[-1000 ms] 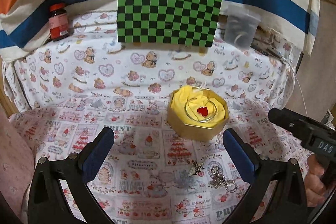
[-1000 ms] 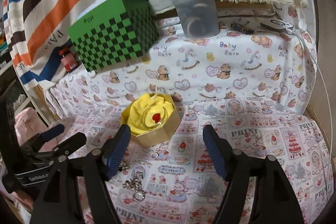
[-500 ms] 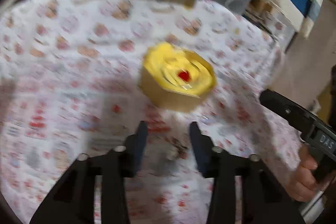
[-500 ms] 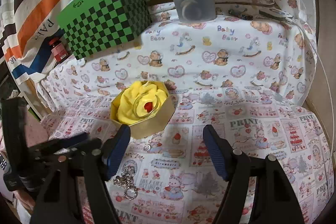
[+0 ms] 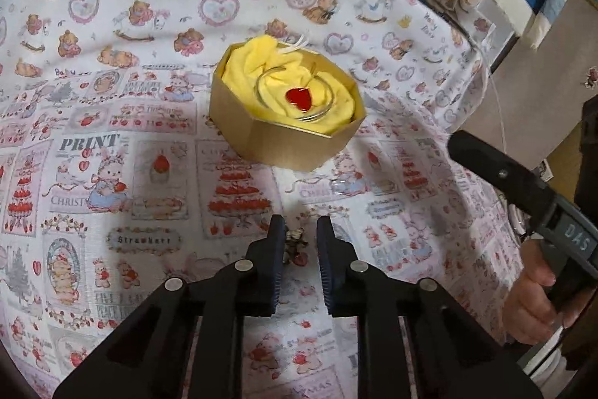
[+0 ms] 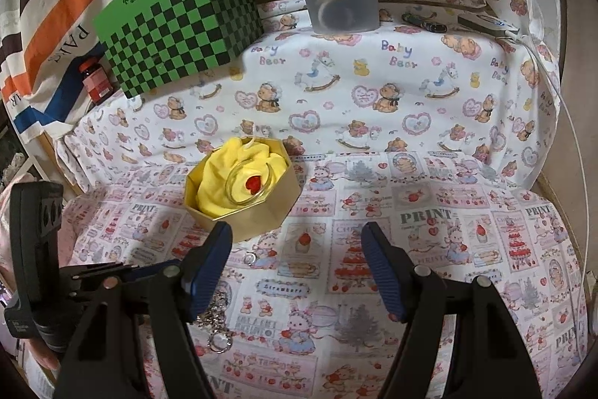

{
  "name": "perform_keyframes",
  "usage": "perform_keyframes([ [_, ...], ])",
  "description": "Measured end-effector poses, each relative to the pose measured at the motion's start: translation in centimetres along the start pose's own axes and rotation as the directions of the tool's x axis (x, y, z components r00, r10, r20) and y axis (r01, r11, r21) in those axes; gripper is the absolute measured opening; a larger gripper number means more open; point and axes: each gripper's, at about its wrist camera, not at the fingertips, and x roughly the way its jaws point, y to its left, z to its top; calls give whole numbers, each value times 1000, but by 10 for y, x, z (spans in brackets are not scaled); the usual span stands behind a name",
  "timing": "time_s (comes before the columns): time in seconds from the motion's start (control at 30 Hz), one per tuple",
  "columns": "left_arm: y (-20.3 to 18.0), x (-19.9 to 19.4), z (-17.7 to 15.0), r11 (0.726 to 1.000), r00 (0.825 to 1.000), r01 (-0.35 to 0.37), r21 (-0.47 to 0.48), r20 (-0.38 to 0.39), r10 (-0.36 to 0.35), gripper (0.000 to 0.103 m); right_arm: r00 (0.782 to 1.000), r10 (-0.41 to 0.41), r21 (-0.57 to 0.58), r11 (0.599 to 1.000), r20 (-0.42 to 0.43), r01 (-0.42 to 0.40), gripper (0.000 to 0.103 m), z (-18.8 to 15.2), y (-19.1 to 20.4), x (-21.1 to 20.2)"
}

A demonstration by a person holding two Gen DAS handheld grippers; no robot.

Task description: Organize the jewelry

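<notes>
Our left gripper (image 5: 301, 242) has its fingers narrowed around a small brooch-like charm (image 5: 295, 247) lying on the printed cloth (image 5: 149, 174); can't tell if they're clamped yet. Right gripper (image 6: 295, 249) is spread wide w/ nothing in it. Gold octagonal box (image 6: 243, 189) w/ red-heart bangle (image 6: 248, 184) sits mid-cloth; silver chain (image 6: 216, 318) toward the cloth's near edge.

Gold octagonal box (image 5: 284, 137) sitting open on the printed cloth, stuffed with crumpled yellow fabric (image 5: 269, 77). Thin silver bangle (image 5: 295, 92) lying on top of that, red heart charm (image 5: 299, 98) inside its loop. Small brooch-ish trinket (image 5: 297, 243) with red bits flat on the cloth nearer the camera. Silver chain pile with rings (image 6: 216, 320) off to the side, plus one loose little ring (image 6: 249, 257) just beside the box.
</notes>
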Motion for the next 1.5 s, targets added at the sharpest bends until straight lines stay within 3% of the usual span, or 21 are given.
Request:
perform_keyframes([
  [0.2, 1, 3, -1, 1000, 1000, -2, -1, 0, 2, 14, 997, 57, 30, 998, -47, -55, 69, -1, -3, 5],
  [0.27, 1, -3, 1, 1000, 1000, 5, 0, 24, -5, 8, 999, 25, 6, 1000, -32, -24, 69, -1, 0, 5],
  [0.4, 7, -19, 4, 999, 995, 31, -27, 91, -29, 8, 998, 35, -12, 999, -45, -36, 69, -2, 2, 10],
  [0.6, 17, -30, 9, 998, 989, 19, -64, 147, -9, 8, 991, 42, -122, 991, -129, -58, 47, -6, 24, 41],
  [0.73, 22, -30, 11, 995, 987, -33, -89, 155, 46, 8, 985, 36, -146, 987, -171, -62, 28, -9, 35, 57],
  [0.83, 25, -31, 10, 990, 979, -102, -101, 165, 118, 8, 988, 20, -204, 978, -156, -52, 26, -13, 47, 58],
  [0.97, 32, -31, 11, 986, 978, -114, -122, 163, 133, 8, 984, 22, -223, 973, -177, -62, 26, -15, 55, 64],
  [1.3, 35, -36, 12, 983, 974, -121, -135, 173, 144, 8, 980, -54, -256, 967, -193, 2, 25, -21, 64, 80],
  [1.5, 37, -38, 12, 982, 974, -118, -146, 178, 143, 8, 980, -106, -301, 952, -166, 51, 12, -23, 70, 86],
])
